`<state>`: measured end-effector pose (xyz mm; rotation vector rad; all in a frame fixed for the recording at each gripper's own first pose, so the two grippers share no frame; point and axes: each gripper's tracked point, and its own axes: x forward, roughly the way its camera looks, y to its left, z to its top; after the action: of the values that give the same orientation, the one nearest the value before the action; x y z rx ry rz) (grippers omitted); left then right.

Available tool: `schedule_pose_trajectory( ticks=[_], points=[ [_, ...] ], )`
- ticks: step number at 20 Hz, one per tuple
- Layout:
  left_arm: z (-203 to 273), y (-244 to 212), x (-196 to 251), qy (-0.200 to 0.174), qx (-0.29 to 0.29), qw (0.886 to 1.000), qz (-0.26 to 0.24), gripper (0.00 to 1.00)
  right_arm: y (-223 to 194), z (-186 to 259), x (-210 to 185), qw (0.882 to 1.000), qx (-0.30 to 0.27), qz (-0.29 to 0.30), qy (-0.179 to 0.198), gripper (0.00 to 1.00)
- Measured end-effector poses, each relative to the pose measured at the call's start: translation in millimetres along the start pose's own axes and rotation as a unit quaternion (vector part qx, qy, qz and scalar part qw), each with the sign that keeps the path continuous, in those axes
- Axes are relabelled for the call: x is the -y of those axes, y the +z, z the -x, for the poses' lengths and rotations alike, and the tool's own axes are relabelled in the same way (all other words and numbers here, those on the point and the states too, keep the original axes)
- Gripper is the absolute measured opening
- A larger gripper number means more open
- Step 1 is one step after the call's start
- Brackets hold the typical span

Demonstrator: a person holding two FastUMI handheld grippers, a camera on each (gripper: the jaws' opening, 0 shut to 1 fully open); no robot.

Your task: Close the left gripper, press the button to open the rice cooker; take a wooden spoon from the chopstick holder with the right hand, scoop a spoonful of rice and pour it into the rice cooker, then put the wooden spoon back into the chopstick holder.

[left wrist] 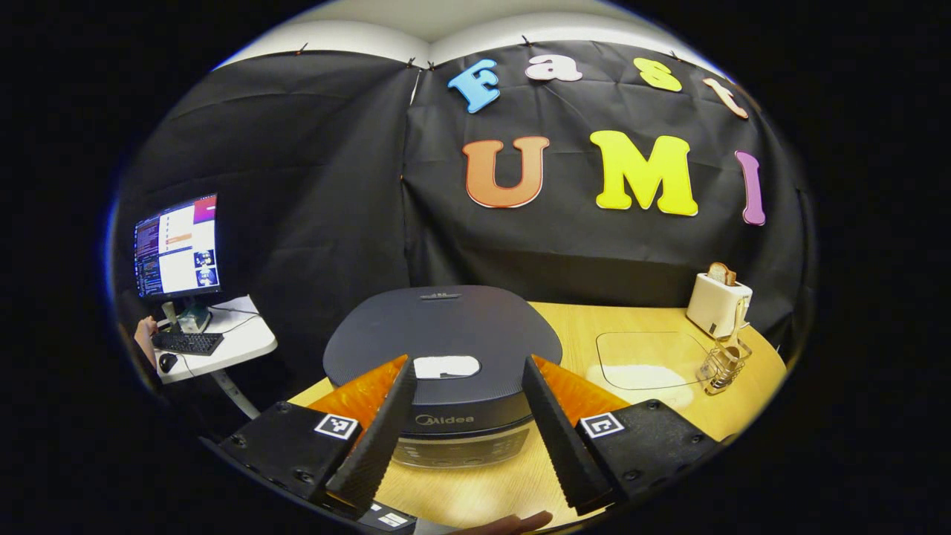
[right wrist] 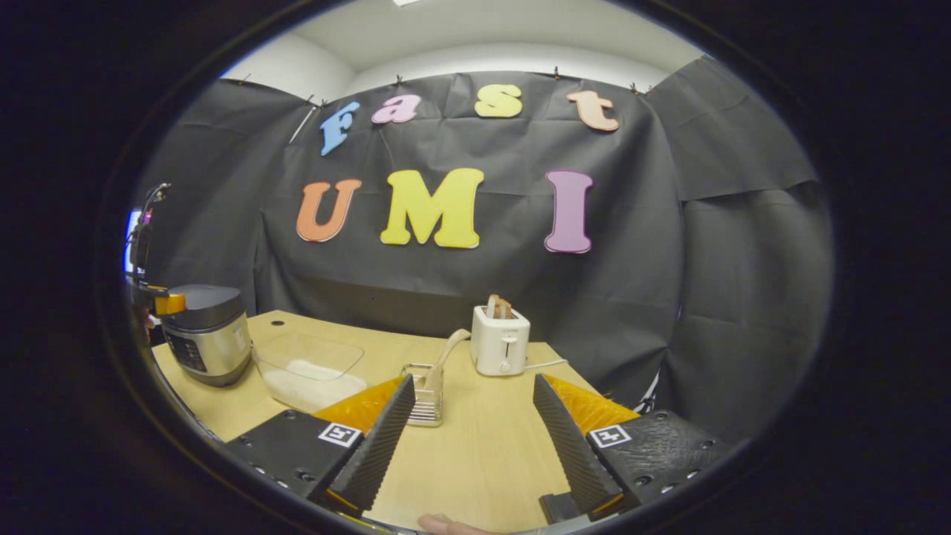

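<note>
Cooker (left wrist: pixel 442 349): lid down at table's left edge, awaiting my press.
Left claw (left wrist: pixel 464 416): apart, must close first.
Right claw (right wrist: pixel 472 438): apart, facing spoon (right wrist: pixel 448 348).

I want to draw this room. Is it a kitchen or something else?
Probably a pretend kitchen set up in a recording booth: a dark round rice cooker and a white toaster holding bread sit on a light wooden table, black cloth hangs behind, and a computer monitor stands nearby.

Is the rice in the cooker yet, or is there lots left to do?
Nothing is done yet. The rice cooker has its lid down, and the left claw is open in front of it. The wooden spoon stands in its holder; the right claw is open and empty. Pressing, scooping, pouring and returning remain.
</note>
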<state>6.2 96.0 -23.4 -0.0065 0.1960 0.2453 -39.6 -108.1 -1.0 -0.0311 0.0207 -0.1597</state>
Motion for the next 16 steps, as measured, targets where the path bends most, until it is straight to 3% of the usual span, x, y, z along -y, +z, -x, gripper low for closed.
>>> schedule_pose_trajectory(
  ticks=[6,7,10,13,16],
  points=[
    [-0.6,4.7,-1.2,0.031,0.050,0.998,-0.029,0.91,-1.4,0.5,5.9,1.000,-0.004,0.004,-0.007,0.95],
    [-0.7,4.9,-0.6,0.033,0.044,0.998,-0.036,0.84,-0.3,1.5,6.9,1.000,-0.002,0.004,-0.007,0.95],
    [5.1,10.8,12.4,0.013,0.030,0.999,-0.038,0.92,9.0,4.0,15.8,1.000,0.013,0.000,-0.017,0.96],
    [20.3,36.2,14.6,0.013,0.065,0.997,-0.031,0.96,8.0,1.0,18.0,1.000,0.014,-0.008,-0.019,0.96],
    [38.1,50.2,31.6,-0.014,0.085,0.996,-0.006,0.96,4.4,-2.2,15.1,1.000,0.006,-0.013,-0.015,0.95]
  ],
)
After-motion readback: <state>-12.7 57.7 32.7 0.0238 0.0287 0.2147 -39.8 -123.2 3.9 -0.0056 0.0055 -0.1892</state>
